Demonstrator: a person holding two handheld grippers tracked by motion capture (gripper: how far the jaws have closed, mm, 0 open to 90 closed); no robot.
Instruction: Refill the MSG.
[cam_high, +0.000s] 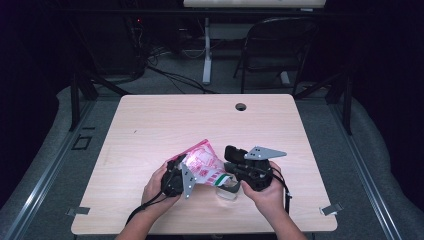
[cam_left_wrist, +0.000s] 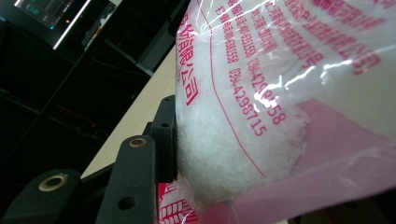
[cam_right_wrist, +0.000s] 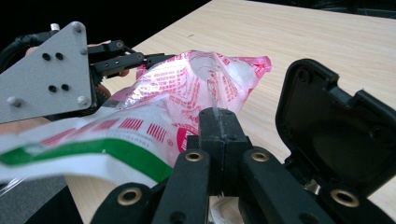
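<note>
A pink and white printed plastic bag (cam_high: 202, 162) with white granules inside is held up over the near part of the table between both grippers. In the left gripper view the bag (cam_left_wrist: 280, 93) bulges against one black pad (cam_left_wrist: 166, 135); my left gripper (cam_high: 182, 164) is shut on its body. My right gripper (cam_right_wrist: 218, 119) has its pads together with a thin strip of the bag's clear film pinched between them, near the green-striped end (cam_right_wrist: 93, 151). From the right gripper view the bag (cam_right_wrist: 187, 88) runs across to the left gripper (cam_right_wrist: 140, 60).
The light wooden table (cam_high: 165, 120) has a cable hole (cam_high: 241, 106) at its far edge. A black hinged shell (cam_right_wrist: 336, 140) sits just right of the right gripper's jaws. Something clear (cam_high: 227, 193) lies under the bag. A folding chair (cam_high: 280, 45) stands behind the table.
</note>
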